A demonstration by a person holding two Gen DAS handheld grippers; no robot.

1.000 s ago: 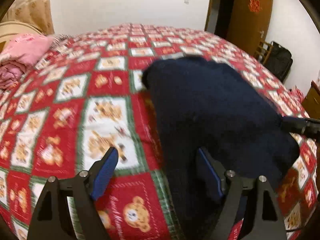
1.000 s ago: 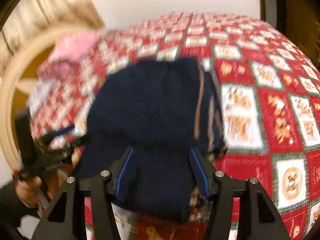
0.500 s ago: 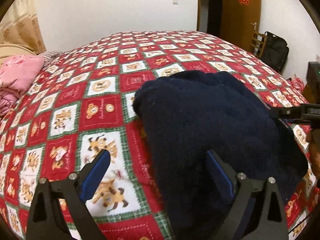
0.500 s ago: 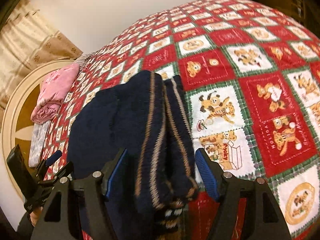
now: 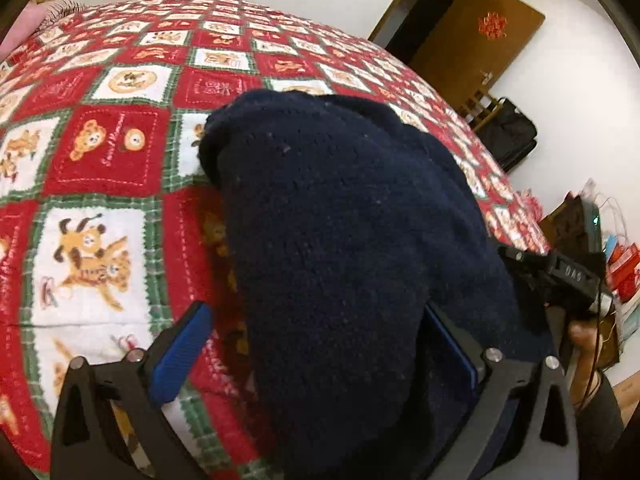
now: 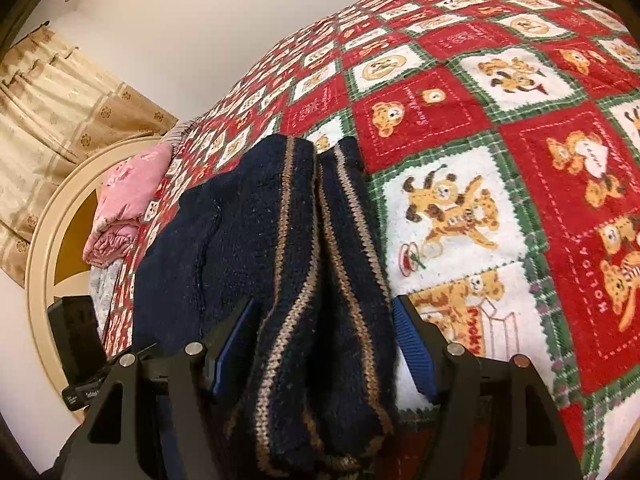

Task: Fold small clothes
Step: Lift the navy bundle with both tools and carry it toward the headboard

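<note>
A dark navy knitted sweater (image 5: pixel 344 216) lies folded on the red patterned bedspread (image 5: pixel 104 148). In the right wrist view its tan-striped edges (image 6: pixel 320 264) lie side by side. My left gripper (image 5: pixel 316 348) is open, its jaws wide on either side of the sweater's near end. My right gripper (image 6: pixel 324 344) is open too, its blue pads (image 6: pixel 414 350) standing on both sides of the striped end, apart from the wool. The right gripper also shows in the left wrist view (image 5: pixel 560 276) at the sweater's right side.
A folded pink garment (image 6: pixel 128 196) lies near the cream headboard (image 6: pixel 44 248) and curtain (image 6: pixel 52 96). A brown door (image 5: pixel 476 40), a black bag (image 5: pixel 508 132) and red bags (image 5: pixel 624 264) stand beyond the bed's far side.
Both grippers stay open and have drawn in closer over the sweater's near end. The views have tilted, and the sweater now fills more of each frame.
</note>
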